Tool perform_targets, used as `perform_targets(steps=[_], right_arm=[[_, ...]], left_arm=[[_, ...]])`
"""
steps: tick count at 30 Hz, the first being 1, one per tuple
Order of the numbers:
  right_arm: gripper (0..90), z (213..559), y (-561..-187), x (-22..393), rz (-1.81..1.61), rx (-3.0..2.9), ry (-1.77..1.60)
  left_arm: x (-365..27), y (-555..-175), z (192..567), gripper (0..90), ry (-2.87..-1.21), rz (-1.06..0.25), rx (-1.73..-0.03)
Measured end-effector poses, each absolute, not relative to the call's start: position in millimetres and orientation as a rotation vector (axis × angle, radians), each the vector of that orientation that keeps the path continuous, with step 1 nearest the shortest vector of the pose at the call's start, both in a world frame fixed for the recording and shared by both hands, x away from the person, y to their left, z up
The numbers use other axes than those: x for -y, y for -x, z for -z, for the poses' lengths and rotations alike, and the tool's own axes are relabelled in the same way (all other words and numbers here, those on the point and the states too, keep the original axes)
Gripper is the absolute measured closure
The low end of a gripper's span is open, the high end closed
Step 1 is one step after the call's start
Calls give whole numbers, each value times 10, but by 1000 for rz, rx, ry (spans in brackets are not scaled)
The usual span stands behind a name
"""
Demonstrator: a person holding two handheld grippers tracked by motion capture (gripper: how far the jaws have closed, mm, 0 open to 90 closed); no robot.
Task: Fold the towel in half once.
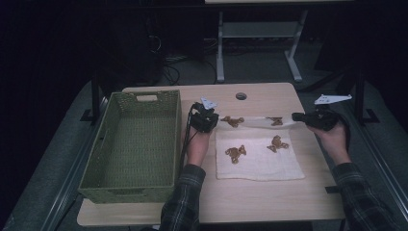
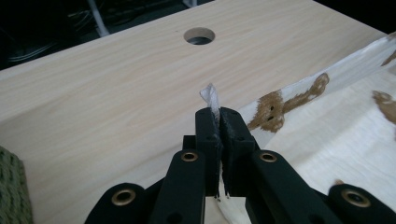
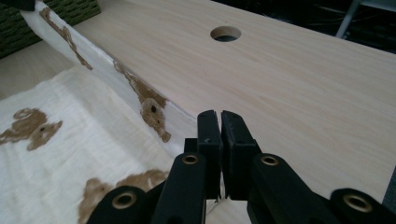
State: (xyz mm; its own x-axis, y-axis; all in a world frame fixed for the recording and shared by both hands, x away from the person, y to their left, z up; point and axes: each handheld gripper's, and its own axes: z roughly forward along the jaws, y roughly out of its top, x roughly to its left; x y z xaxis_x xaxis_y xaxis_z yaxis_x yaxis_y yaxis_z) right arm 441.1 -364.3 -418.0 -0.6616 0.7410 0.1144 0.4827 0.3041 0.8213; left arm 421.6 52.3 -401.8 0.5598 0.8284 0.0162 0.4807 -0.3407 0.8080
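Cloth [image 1: 260,161] at frame centre has its far corners pinched shut by left gripper [image 1: 208,118] and right gripper [image 1: 308,118], lifted taut, likely for folding

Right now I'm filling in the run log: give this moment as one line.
left tool: shut on cloth corner | right tool: shut on cloth's other far corner | far edge lifted off table | basket: left of cloth
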Motion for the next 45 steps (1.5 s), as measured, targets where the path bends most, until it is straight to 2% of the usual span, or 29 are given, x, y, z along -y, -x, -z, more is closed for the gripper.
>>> perform_targets(steps=[8,18,27,33,45], right_arm=[[869,4238,-4140,3654,-1265,-2299,-1084],[869,4269,-3795,3645,-1251,-2324,-1042],[869,4267,-3500,3639,-1234,-2351,-1022],[869,4254,-3344,3684,-1262,-2359,-1016],[868,4351,-3121,3648,-1241,-2421,-1001]], left_arm=[[-518,-3980,4121,866,-2025,-503,-995],[-538,-3695,4143,868,-2044,-557,-989],[-573,-3412,4123,868,-2023,-517,-981],[-620,-3242,4174,869,-1990,-472,-985],[-641,-3002,4286,868,-2032,-469,-979]])
